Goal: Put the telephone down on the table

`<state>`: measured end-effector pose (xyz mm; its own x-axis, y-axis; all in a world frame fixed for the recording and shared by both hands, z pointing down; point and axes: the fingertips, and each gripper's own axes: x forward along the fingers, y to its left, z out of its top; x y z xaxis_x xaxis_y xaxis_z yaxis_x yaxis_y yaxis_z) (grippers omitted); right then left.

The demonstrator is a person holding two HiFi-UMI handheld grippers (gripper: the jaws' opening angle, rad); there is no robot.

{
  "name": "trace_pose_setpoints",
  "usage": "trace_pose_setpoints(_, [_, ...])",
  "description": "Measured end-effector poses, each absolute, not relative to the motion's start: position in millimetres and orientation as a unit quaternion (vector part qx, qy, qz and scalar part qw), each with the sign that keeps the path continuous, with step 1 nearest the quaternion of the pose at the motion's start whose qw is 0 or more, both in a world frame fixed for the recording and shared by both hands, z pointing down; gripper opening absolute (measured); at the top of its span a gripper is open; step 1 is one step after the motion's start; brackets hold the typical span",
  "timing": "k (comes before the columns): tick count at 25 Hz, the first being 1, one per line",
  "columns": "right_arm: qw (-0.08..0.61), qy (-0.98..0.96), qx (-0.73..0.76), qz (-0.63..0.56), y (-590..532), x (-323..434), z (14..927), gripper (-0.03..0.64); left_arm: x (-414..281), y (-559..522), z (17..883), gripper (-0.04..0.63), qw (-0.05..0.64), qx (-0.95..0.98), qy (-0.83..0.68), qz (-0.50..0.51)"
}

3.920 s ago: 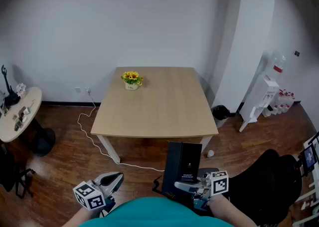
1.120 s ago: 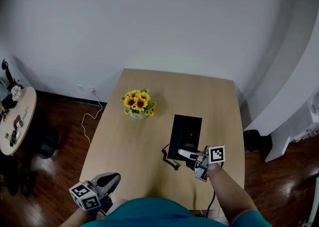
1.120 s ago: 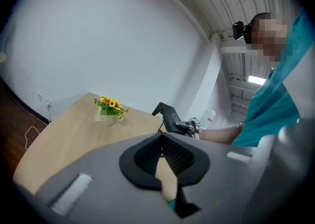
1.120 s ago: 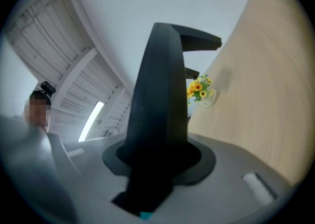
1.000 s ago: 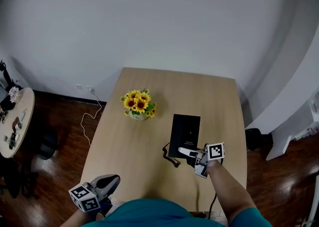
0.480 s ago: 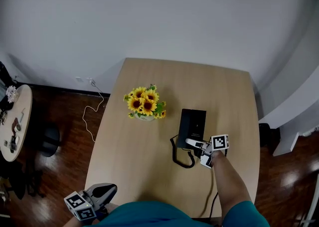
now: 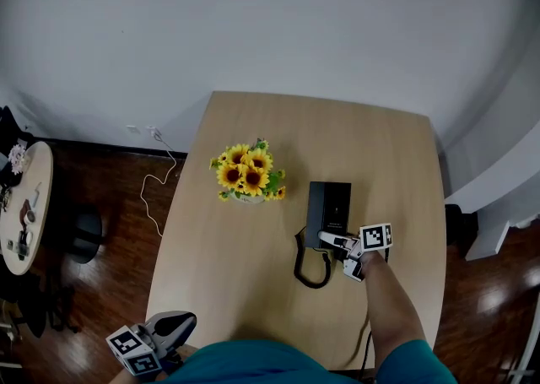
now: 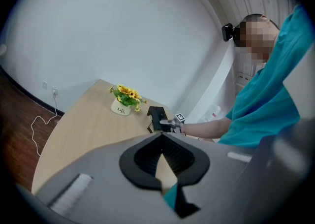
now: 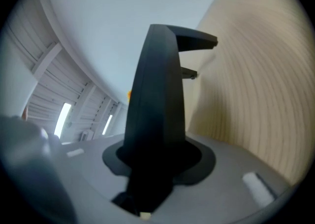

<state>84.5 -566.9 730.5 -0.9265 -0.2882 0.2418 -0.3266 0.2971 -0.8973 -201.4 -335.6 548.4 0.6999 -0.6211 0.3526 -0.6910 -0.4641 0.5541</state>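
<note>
The black telephone [image 7: 328, 212] lies flat, low on the wooden table [image 7: 228, 264], right of its middle, with its dark cord [image 7: 309, 268] looped on the wood at its near left corner. My right gripper [image 7: 334, 241] is shut on the phone's near end. In the right gripper view the black body [image 9: 158, 90] fills the gap between the jaws; I cannot tell if it rests on the wood. My left gripper [image 7: 174, 323] hangs off the table's near left corner, shut and holding nothing. In the left gripper view [image 8: 161, 137] the phone [image 8: 156, 116] shows far ahead.
A white pot of sunflowers [image 7: 247, 180] stands on the table just left of the phone. A round side table [image 7: 24, 205] with small items and a dark stool [image 7: 84, 235] are at the far left. A white cable [image 7: 156, 201] trails over the wooden floor.
The right gripper has carried the phone from beside the table out over it and lowered it near the flowers. The cord now lies on the wood. The left gripper stayed low at the near left.
</note>
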Motion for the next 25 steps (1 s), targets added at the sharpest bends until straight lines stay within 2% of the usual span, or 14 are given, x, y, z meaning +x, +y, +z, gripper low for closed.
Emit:
trace_pose_setpoints(5, [0.099,-0.790,0.234,0.558,-573.1,90.7,748.6,0.172,-197.5,-336.7,549.6,0.005,0.347,0.856,-0.379,0.050])
trace_pose_setpoints(9, [0.105,-0.775,0.246,0.573,-573.2,96.2,753.7,0.196,-199.6,-328.1,556.2,0.005,0.341,0.857,-0.380,0.072])
trace_pose_setpoints(14, [0.118,-0.760,0.271,0.579,-573.9,105.9,758.9,0.245,-195.9,-325.1,546.4,0.005,0.340,0.856,-0.385,0.053])
trace_pose_setpoints(21, [0.107,-0.739,0.301,0.593,-571.9,120.5,759.9,0.259,-193.4,-315.4,538.3,0.005,0.335,0.859,-0.387,0.038])
trace_pose_setpoints(25, [0.126,-0.725,0.336,0.588,-569.7,140.5,762.1,0.278,-190.4,-311.3,533.7,0.005,0.334,0.859,-0.387,0.027])
